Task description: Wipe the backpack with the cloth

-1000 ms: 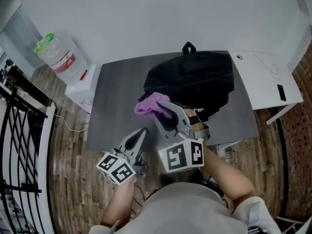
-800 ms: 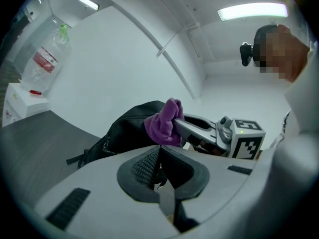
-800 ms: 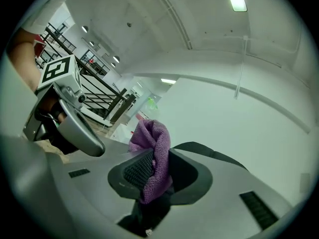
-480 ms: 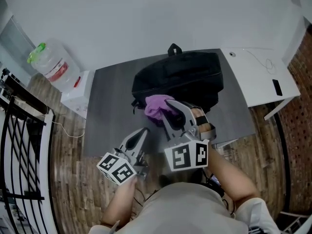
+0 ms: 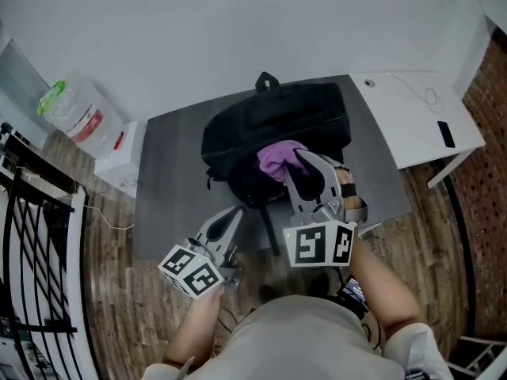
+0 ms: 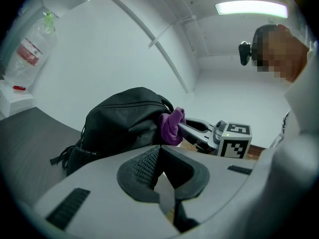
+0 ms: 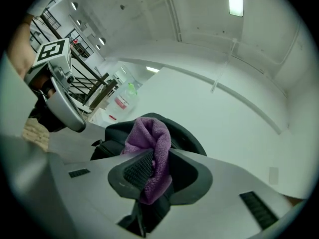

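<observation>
Cloth (image 5: 277,158), purple and bunched, sat clamped between the jaws of the right gripper (image 5: 305,161), with a fold hanging below the pads in the right gripper view. In the head view it lay against the upper near side of the backpack (image 5: 273,125), and the left gripper view showed it touching the bag's right flank. The black backpack lay on its side on a grey table (image 5: 170,188), toward the far edge, its handle loop pointing at the wall and a strap trailing off the near left corner. The left gripper (image 5: 232,214) was clenched on nothing, jaws together, held level over the table's near edge and well apart from the bag. A water jug (image 5: 73,111) stood on the floor at left, and a white desk (image 5: 416,121) stood just beside the table at right.
</observation>
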{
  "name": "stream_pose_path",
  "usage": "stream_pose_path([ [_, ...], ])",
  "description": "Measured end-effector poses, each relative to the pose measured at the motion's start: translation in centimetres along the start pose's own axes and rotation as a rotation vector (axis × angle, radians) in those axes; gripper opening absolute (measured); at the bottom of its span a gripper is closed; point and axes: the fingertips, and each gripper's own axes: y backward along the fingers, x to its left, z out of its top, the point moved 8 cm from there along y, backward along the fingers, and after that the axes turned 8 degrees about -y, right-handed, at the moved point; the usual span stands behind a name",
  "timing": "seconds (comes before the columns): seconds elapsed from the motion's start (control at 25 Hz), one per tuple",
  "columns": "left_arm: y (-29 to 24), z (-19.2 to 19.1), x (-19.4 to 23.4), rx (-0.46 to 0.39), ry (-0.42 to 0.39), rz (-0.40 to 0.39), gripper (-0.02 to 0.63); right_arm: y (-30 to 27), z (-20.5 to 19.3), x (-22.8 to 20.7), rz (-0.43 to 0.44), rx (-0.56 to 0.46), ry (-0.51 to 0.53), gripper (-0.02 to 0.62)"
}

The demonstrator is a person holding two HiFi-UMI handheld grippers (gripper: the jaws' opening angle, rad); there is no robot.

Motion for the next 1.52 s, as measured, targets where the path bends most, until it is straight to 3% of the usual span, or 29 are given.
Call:
stream_pose_path([
  [0.72, -4.5, -1.0, -3.2, 0.044, -0.013, -0.034, 0.005, 3.1, -6.6, -7.5, -0.138, 0.104, -0.020, 0.098],
  [1.32, -5.2, -3.0, -5.9, 0.044, -0.001, 0.051, 0.005, 4.6, -13.0, -14.0, -0.231, 0.191, -0.085, 0.098],
  [1.52, -3.4, -3.4, -5.4, 0.052, 0.007, 0.058, 0.005, 5.7, -12.4, -14.1, -0.269, 0.189, -0.154, 0.098],
])
